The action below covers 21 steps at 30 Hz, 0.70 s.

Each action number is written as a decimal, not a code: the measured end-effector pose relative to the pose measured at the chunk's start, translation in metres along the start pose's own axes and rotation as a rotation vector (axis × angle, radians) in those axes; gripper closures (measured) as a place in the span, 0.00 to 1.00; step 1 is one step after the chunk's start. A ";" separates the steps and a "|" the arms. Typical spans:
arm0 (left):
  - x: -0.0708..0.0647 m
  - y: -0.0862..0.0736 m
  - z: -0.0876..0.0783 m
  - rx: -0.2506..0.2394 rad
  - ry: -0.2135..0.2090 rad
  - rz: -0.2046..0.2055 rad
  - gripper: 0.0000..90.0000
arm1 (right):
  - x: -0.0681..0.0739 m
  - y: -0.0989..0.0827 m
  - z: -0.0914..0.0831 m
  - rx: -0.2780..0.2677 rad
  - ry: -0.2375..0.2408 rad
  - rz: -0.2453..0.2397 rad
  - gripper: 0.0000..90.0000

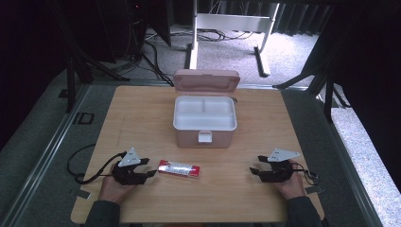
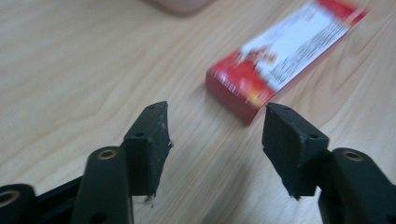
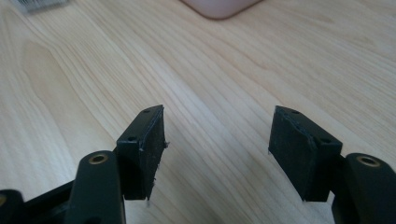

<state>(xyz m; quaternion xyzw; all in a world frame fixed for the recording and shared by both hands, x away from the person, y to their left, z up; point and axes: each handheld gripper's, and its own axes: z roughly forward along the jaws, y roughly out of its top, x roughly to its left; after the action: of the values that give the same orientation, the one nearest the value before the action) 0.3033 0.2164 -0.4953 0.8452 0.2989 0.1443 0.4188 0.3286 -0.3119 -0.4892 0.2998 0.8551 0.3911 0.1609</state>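
A wooden desk [image 1: 142, 109] carries a pink box [image 1: 204, 120] standing near its middle, toward the far edge. The lid [image 1: 206, 80] of the box is swung back and stands up behind it, so the white tray [image 1: 204, 113] inside shows, split into compartments. A white latch [image 1: 204, 137] sits on the front wall, facing the person.

In front of the box, closer to the person and a little to the left, a flat red and white packet [image 1: 178, 169] lies on the desk, apart from the box. In the left tool's own view the packet [image 2: 285, 51] lies just ahead of the jaws and off to the right, one red end pointing toward them, not touching either one.

The left tool [image 1: 150, 169] rests low over the desk, just beside the packet's left end, held in the person's left hand [image 1: 111, 187]. Its jaws stand wide apart with only bare wood between them [image 2: 215, 135].

The right tool [image 1: 255, 165] sits well apart on the other side, held in the right hand [image 1: 291, 184]. Its jaws also stand wide apart over bare wood [image 3: 217, 135], gripping nothing, and the rounded pink corner of the box [image 3: 219, 7] shows ahead at the top of that view.
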 end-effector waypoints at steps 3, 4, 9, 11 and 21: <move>-0.005 0.004 -0.003 -0.007 -0.012 0.019 0.42 | 0.004 0.005 -0.005 -0.005 -0.011 -0.004 0.44; -0.007 0.005 -0.003 -0.001 -0.012 0.024 0.41 | 0.004 0.006 -0.005 -0.002 -0.018 -0.012 0.44; -0.013 0.019 0.001 0.027 -0.030 0.056 0.35 | 0.008 0.008 -0.006 0.016 -0.033 -0.036 0.41; -0.016 0.026 0.004 0.032 -0.038 0.082 0.32 | 0.009 0.009 -0.006 0.015 -0.033 -0.041 0.41; -0.031 0.060 0.035 0.082 -0.126 0.186 0.32 | 0.012 0.010 -0.012 -0.012 -0.026 -0.067 0.40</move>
<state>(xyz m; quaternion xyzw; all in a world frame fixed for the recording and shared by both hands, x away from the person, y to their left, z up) 0.3197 0.1468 -0.4687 0.8932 0.1981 0.1168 0.3864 0.3174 -0.3061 -0.4741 0.2751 0.8602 0.3867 0.1868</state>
